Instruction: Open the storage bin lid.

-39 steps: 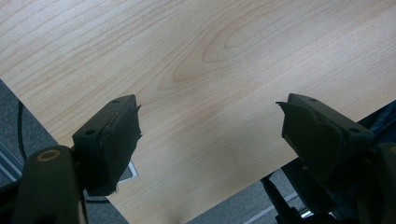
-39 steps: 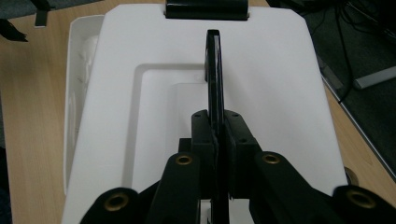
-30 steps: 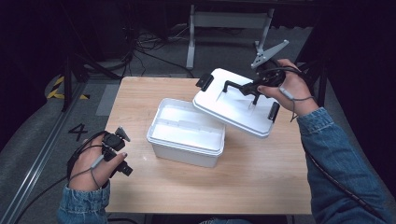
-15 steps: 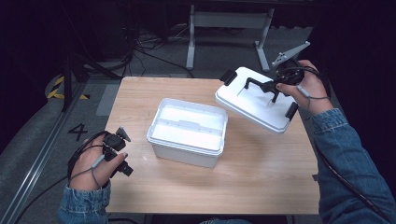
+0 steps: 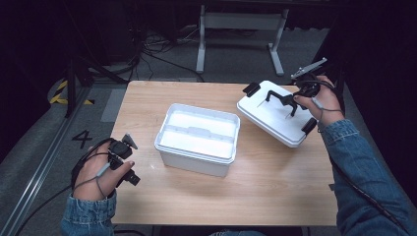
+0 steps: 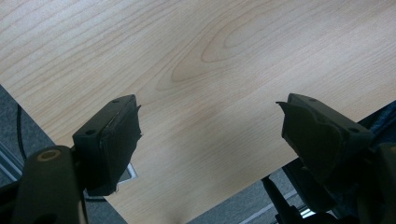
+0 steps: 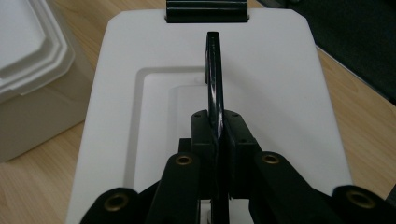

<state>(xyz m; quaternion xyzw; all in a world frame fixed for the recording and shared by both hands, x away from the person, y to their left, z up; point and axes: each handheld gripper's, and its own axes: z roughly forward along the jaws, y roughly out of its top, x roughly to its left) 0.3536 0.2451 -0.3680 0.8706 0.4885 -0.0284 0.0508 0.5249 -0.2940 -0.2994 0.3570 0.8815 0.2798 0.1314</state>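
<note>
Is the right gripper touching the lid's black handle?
Touching. In the right gripper view the right gripper has its jaws shut on the thin black handle of the white lid, with the pads pressed on both sides.

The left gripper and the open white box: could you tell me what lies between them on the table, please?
Nothing: in the high view, only bare wooden table separates the left gripper from the white box.
</note>
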